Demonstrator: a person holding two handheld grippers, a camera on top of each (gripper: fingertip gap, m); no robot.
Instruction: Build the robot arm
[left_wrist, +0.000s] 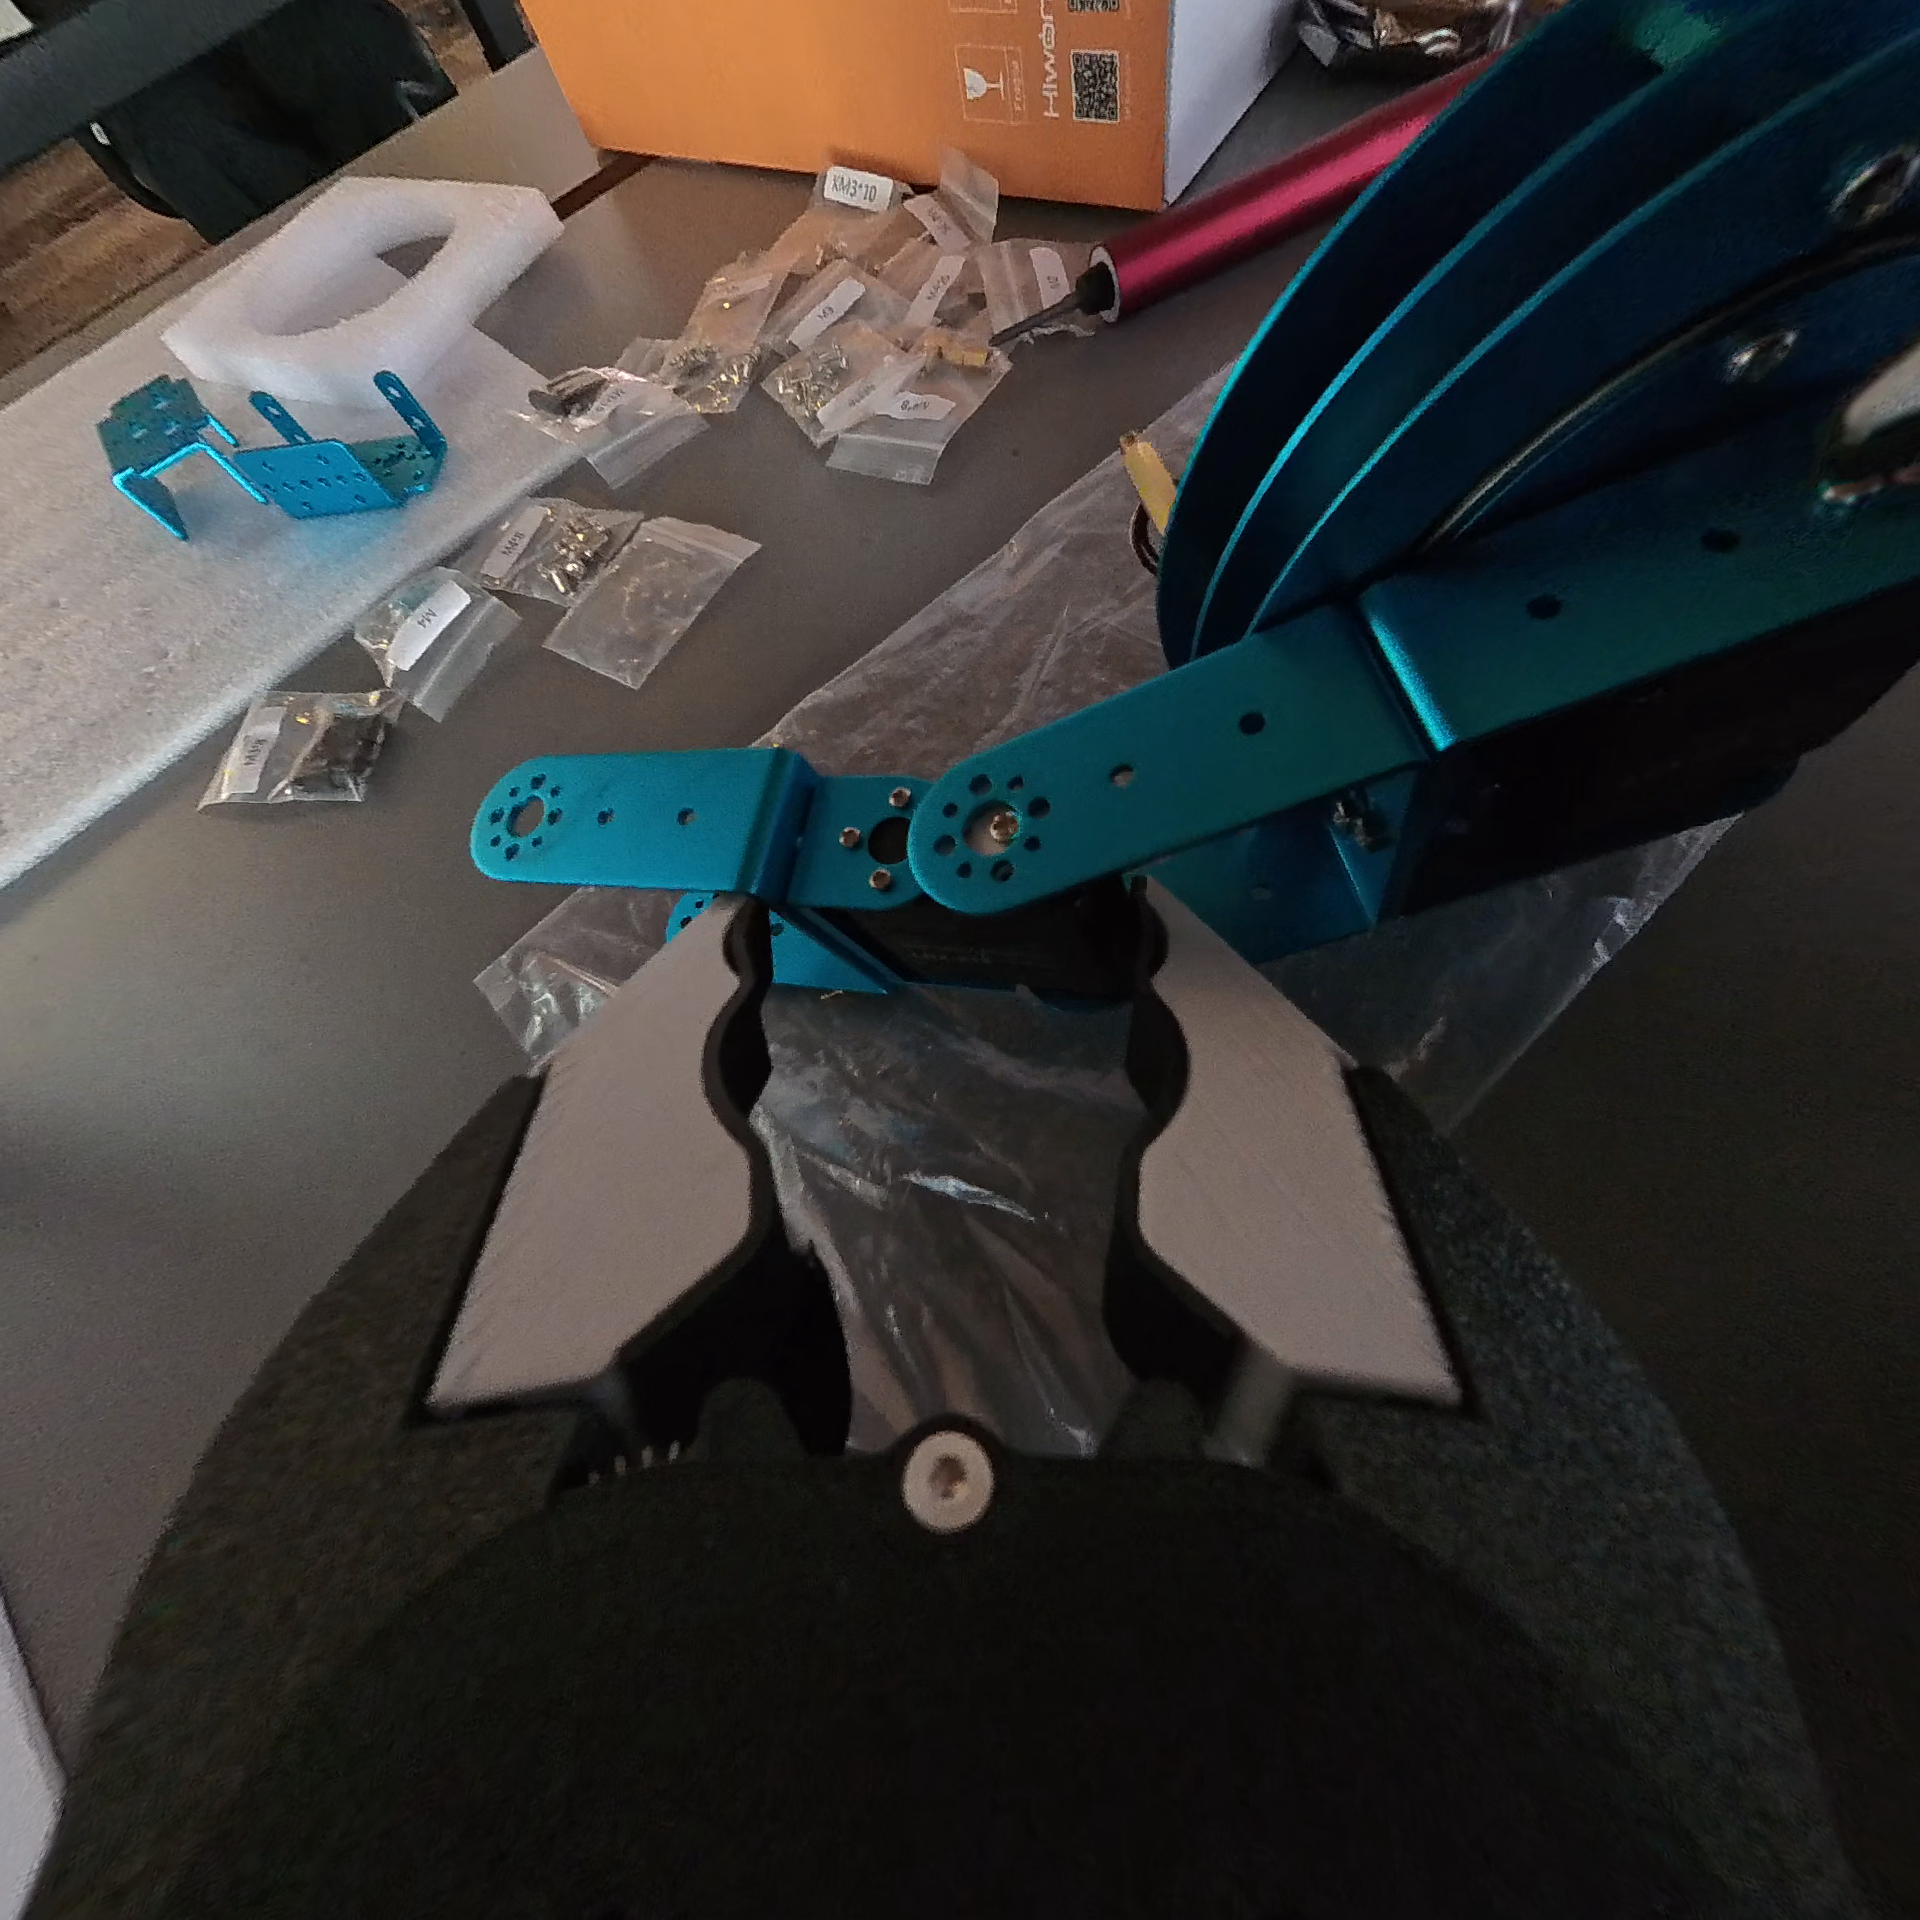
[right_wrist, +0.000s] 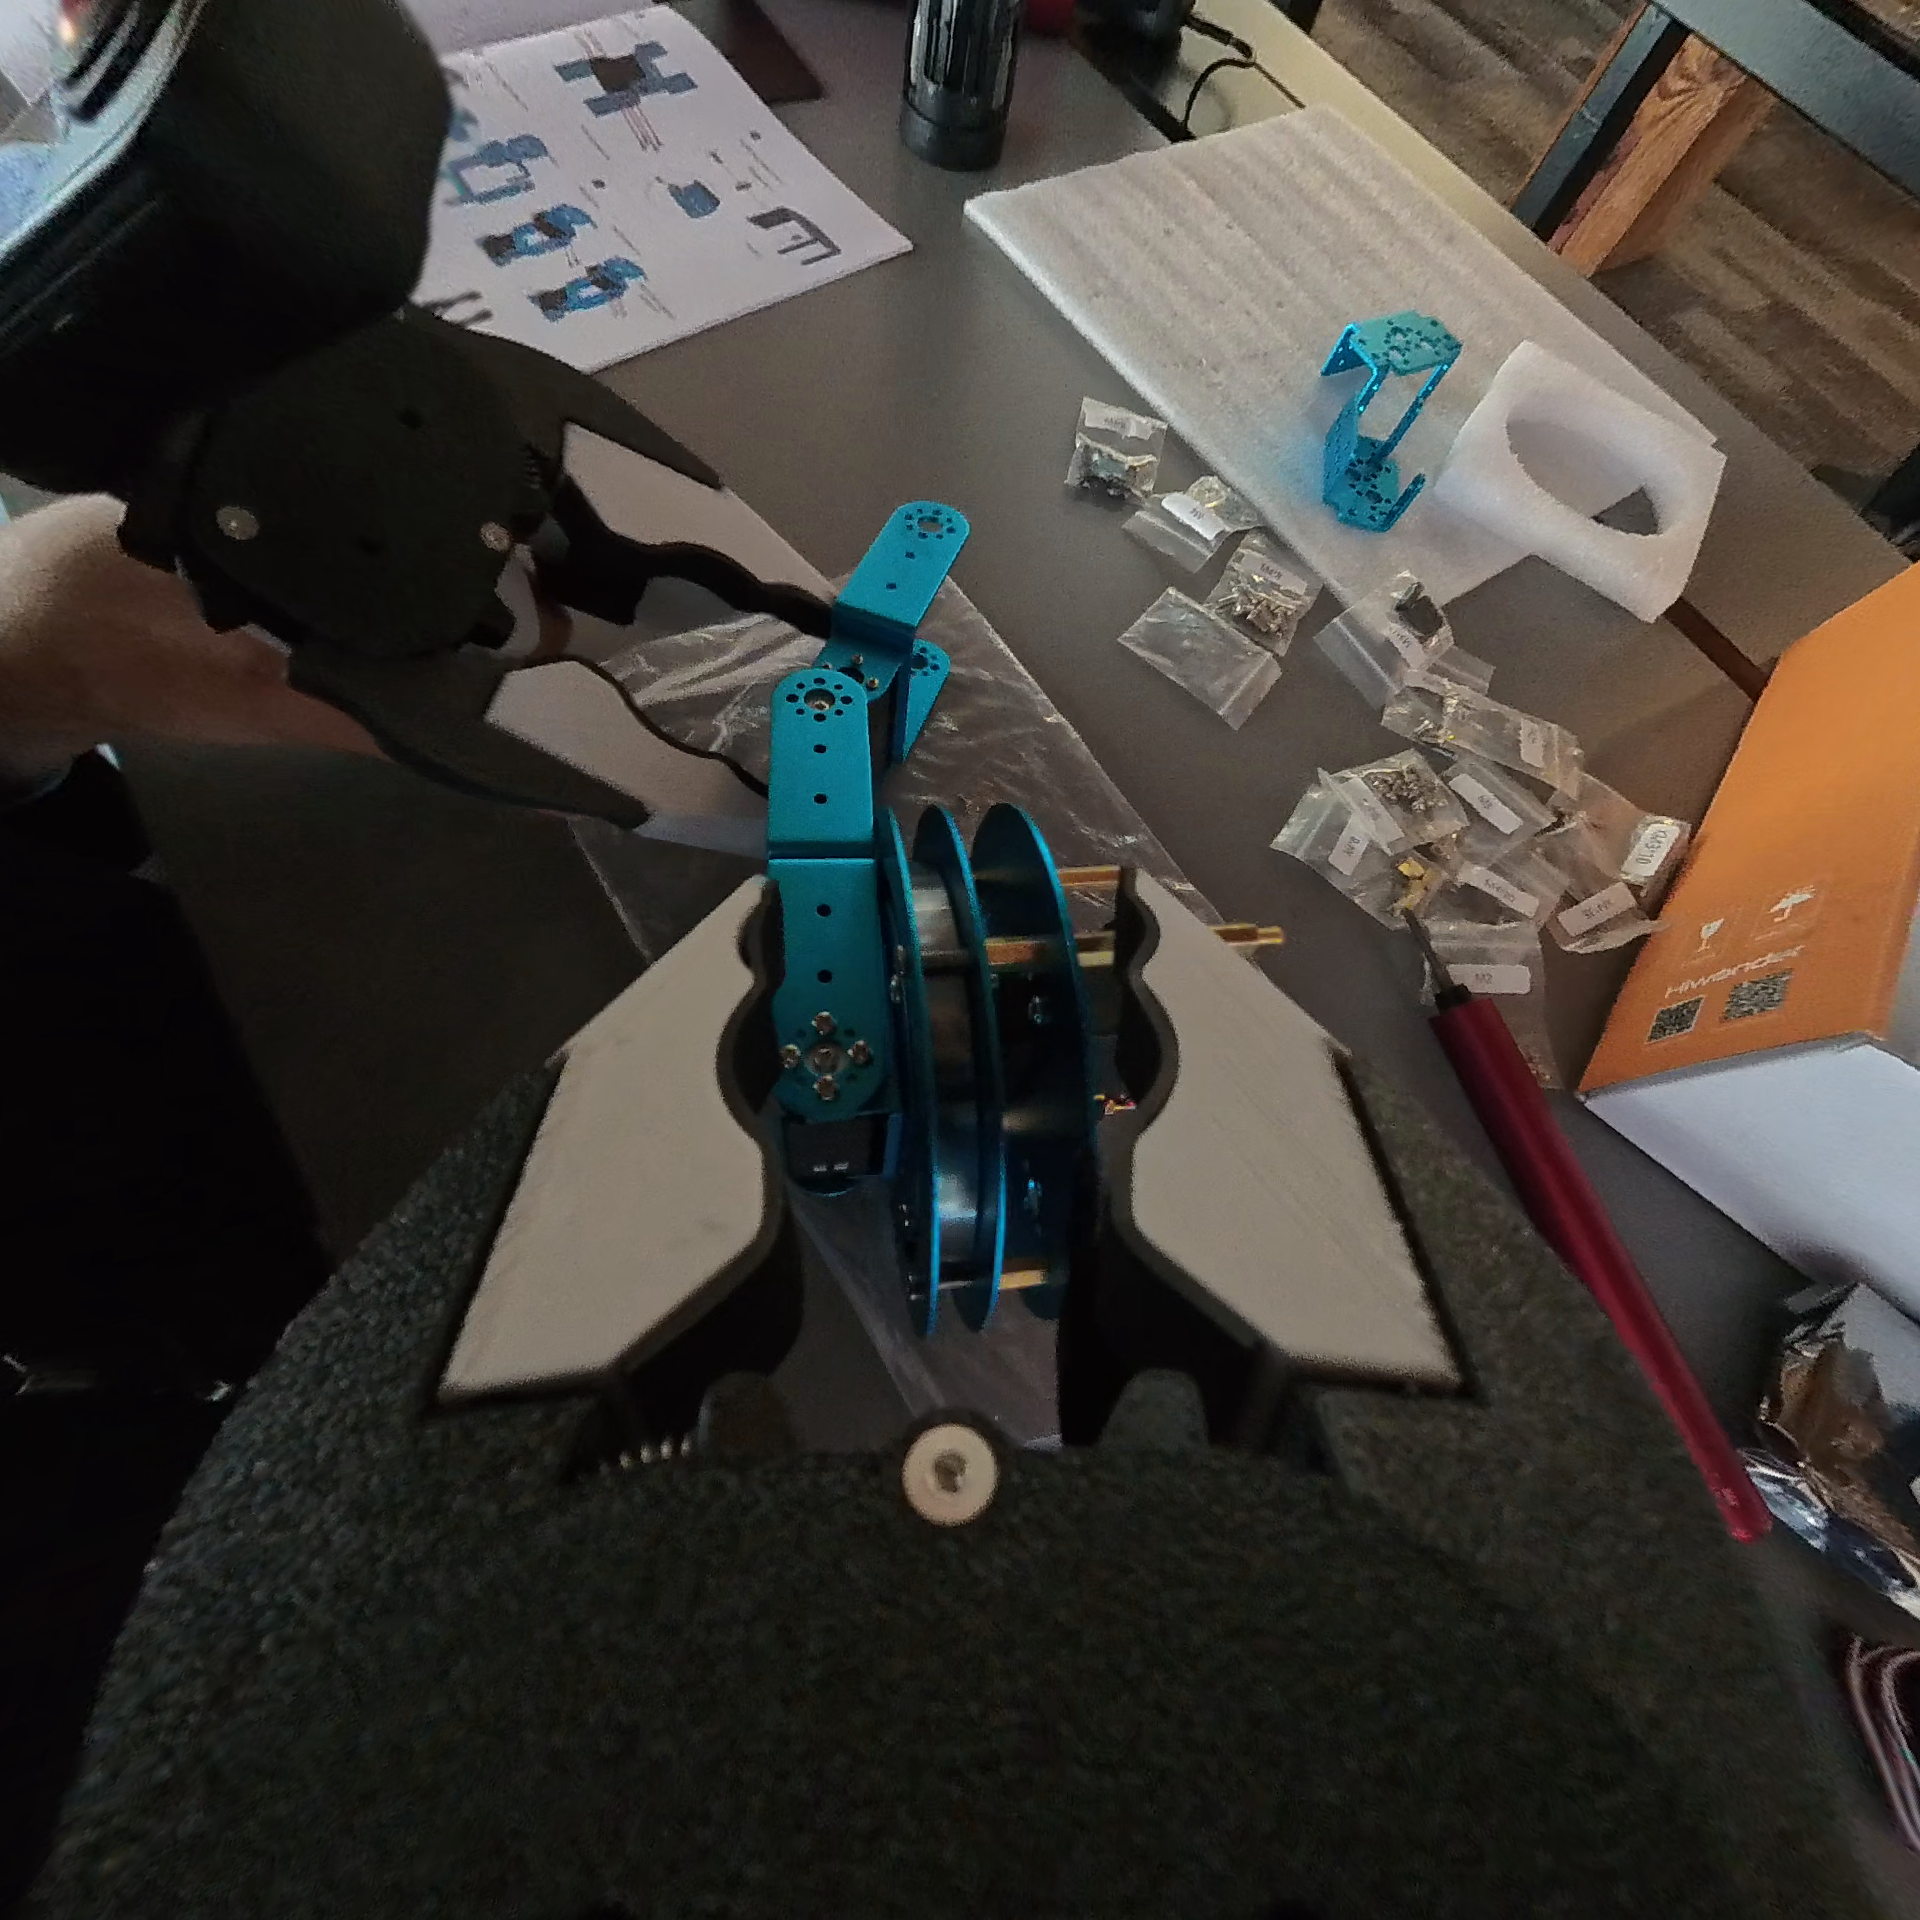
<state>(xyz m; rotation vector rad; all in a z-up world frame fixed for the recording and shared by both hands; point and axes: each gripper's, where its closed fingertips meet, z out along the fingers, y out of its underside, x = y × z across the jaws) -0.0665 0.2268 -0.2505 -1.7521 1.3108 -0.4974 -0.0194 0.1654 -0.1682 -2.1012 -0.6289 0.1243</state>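
Your right claw (right_wrist: 940, 925) grips the blue disc stack (right_wrist: 977, 1060); your left claw (left_wrist: 940, 935) clasps its black motor (left_wrist: 997, 935). Screw bags (left_wrist: 831, 343) litter the tabletop (left_wrist: 260, 1039).

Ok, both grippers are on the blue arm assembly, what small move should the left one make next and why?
Probably hold the left gripper steady. Its fingers straddle the black servo at the bracket joint, while the right gripper spans the round blue base plates lying on their edge over the plastic bag. Letting go could let the hinged arm flop.
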